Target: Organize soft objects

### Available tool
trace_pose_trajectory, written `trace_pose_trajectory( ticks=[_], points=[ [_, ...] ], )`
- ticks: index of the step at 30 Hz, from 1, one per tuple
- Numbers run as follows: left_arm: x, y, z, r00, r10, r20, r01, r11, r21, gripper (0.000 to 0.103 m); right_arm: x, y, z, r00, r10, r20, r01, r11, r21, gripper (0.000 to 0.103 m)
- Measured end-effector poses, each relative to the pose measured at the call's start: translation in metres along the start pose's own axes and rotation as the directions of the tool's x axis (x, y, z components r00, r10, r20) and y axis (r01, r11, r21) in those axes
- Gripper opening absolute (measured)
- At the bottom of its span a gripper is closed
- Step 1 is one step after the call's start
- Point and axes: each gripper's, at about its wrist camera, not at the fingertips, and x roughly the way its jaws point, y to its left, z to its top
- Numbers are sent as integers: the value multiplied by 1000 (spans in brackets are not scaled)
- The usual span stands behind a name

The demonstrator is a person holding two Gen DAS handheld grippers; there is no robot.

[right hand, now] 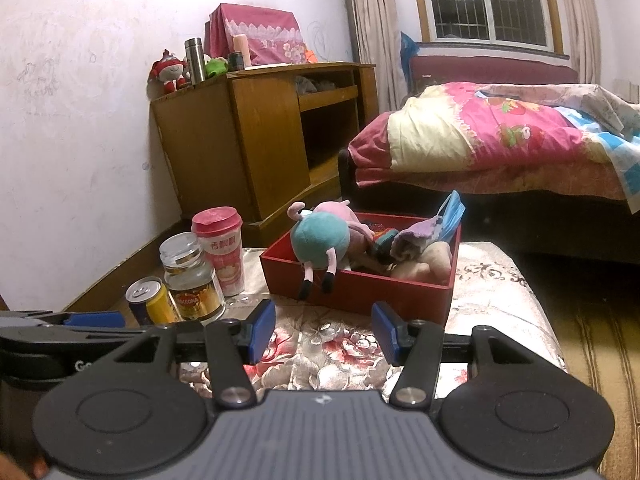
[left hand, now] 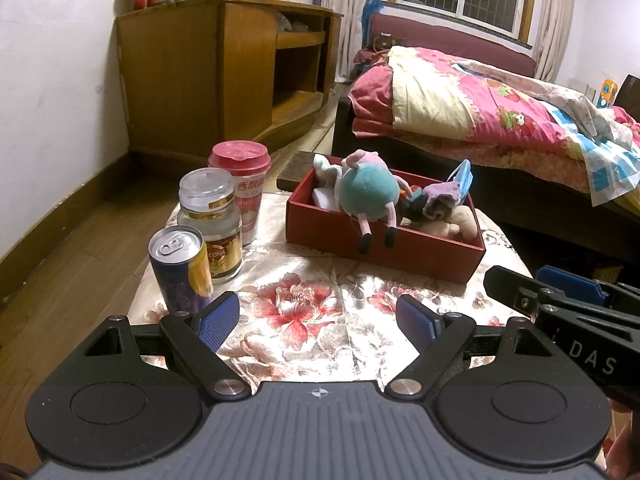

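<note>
A dim bedroom with a white wall, a wooden cabinet (left hand: 224, 72) in the corner, a barred window and a bed (left hand: 480, 120) piled with pink bedding. In front stands a low surface (left hand: 312, 312) covered by a floral cloth.

On the far part of that surface sits a red box (left hand: 384, 240). A plush toy (left hand: 368, 192) with a teal body lies on the box's near-left rim, its two thin legs hanging over the outside wall. Further right inside the box are a purple cloth piece (left hand: 444, 196), a blue face mask (left hand: 464, 178) leaning against the far-right corner, and a beige soft thing (left hand: 460, 220) below them.

At the left edge of the surface stand a drink can (left hand: 182, 268), a glass jar (left hand: 210, 220) with a clear lid just behind it, and a red-lidded cup (left hand: 240, 188) behind the jar.

The left gripper (left hand: 318, 320) hovers over the cloth near the front edge with its blue pads spread wide and nothing between them; the can is just beside its left finger. The right gripper (right hand: 324, 328) is beside it to the right, its jaws partly apart, also empty, with the front wall of the red box just beyond its tips. Neither gripper touches any soft object.
</note>
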Motion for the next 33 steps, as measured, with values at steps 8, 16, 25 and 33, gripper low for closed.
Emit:
trace_pose_trajectory(
  ticks=[8,16,25,33],
  points=[
    [-1,-1,0,1000,8,-1,-8,1000,0,83,0,0,-1,1000,2,-1,-2,1000,-1,29],
    [-2,-2,1,1000,17,12,-17,1000,9,83,0,-2,-1,1000,2,2,-2,1000,-1,29],
    [-4,-2,1,999,23,25,-24,1000,12,83,0,-2,0,1000,4,10,-4,1000,1,29],
    [-5,-3,1,999,45,29,-45,999,15,87,0,-2,0,1000,3,10,-3,1000,1,29]
  ],
)
